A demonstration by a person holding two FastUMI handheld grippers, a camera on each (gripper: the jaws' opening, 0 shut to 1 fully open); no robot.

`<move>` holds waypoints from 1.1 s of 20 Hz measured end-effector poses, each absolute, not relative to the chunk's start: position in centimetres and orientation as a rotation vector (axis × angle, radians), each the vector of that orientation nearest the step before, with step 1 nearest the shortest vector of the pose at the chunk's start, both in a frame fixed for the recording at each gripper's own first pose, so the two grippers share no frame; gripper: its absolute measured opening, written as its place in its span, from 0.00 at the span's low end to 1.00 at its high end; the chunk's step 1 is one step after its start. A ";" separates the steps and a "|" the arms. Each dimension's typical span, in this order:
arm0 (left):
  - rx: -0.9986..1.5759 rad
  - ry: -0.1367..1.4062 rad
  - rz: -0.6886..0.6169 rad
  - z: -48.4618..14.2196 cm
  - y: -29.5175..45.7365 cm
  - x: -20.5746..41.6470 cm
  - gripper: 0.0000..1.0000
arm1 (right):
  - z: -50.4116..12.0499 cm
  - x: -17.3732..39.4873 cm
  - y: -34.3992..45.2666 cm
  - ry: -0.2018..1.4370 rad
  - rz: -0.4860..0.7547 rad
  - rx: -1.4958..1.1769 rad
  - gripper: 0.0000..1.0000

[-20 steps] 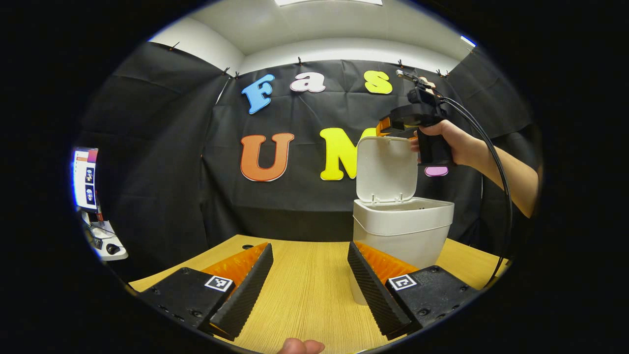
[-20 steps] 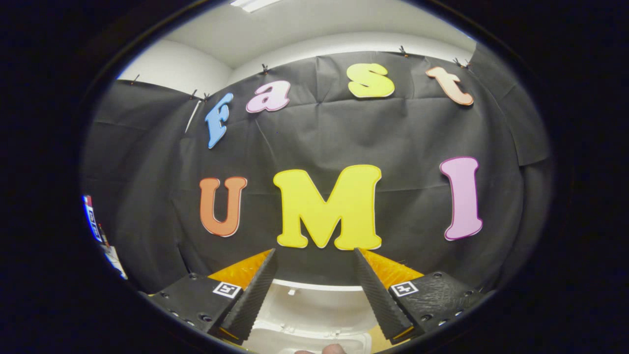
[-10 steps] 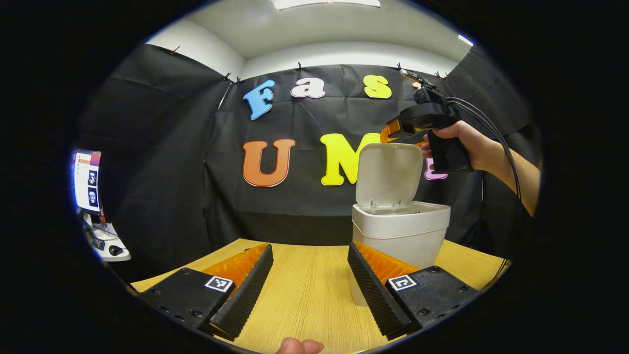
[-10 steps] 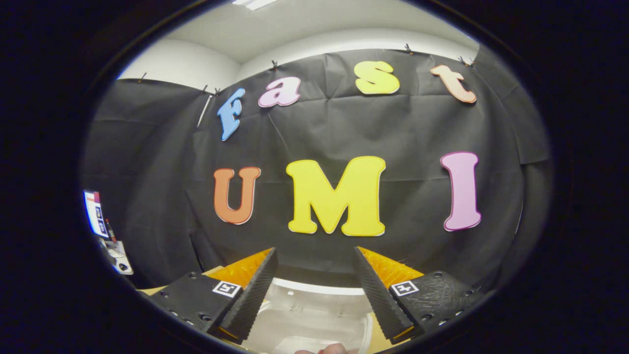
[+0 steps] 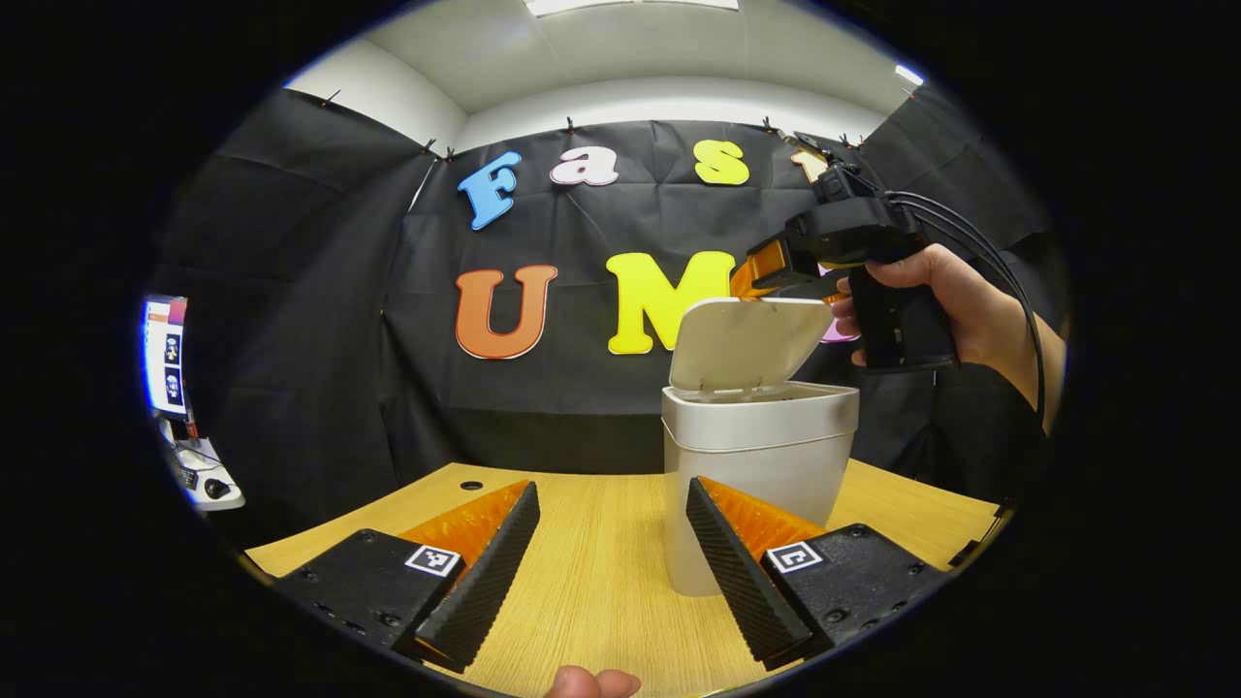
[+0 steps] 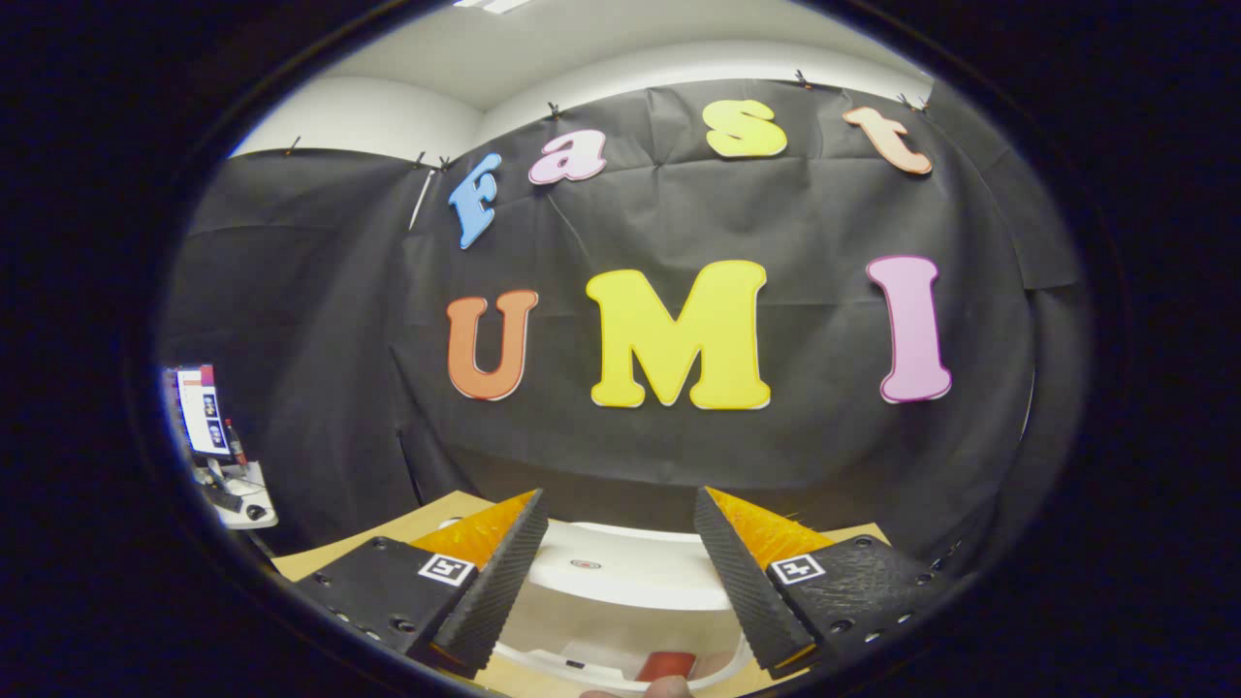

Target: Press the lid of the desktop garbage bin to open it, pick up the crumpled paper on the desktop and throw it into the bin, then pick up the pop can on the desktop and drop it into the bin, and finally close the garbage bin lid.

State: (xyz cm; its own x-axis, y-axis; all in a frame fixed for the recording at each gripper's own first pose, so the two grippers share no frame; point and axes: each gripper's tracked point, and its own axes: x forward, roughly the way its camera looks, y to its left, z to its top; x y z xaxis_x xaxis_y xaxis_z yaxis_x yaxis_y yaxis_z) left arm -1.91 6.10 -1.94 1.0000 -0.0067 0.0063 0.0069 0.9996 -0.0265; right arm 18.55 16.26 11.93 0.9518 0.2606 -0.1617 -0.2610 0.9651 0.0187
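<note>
The wooden table [image 5: 601, 582] is carrying the white bin [image 5: 751, 485] toward its back right. The bin's lid [image 5: 747, 344] is tilting halfway down, the right gripper [image 5: 776, 276] touching its top edge, fingers apart, gripping nothing. Something red [image 6: 665, 666] is lying inside the bin. The left gripper [image 5: 613, 557] is hovering before the bin, wide open, empty.

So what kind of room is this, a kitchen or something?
More likely a small recording booth set up for demonstrations: black cloth hangs as walls, a wooden desktop carries just a white garbage bin, and a computer monitor sits off to the side.
</note>
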 end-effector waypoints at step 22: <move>-0.054 0.001 -0.047 -4.0 4.4 -2.1 0.98 | 3.4 16.0 15.3 0.252 0.267 -0.054 0.96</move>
State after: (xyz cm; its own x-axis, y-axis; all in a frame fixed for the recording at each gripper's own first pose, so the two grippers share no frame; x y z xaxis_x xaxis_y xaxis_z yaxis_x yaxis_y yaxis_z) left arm -2.09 4.42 -4.03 0.9989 -0.0469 0.0005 0.0469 0.9975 -0.0535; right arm 16.03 15.27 3.37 0.9334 0.2540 -0.2536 -0.2676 0.9633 -0.0200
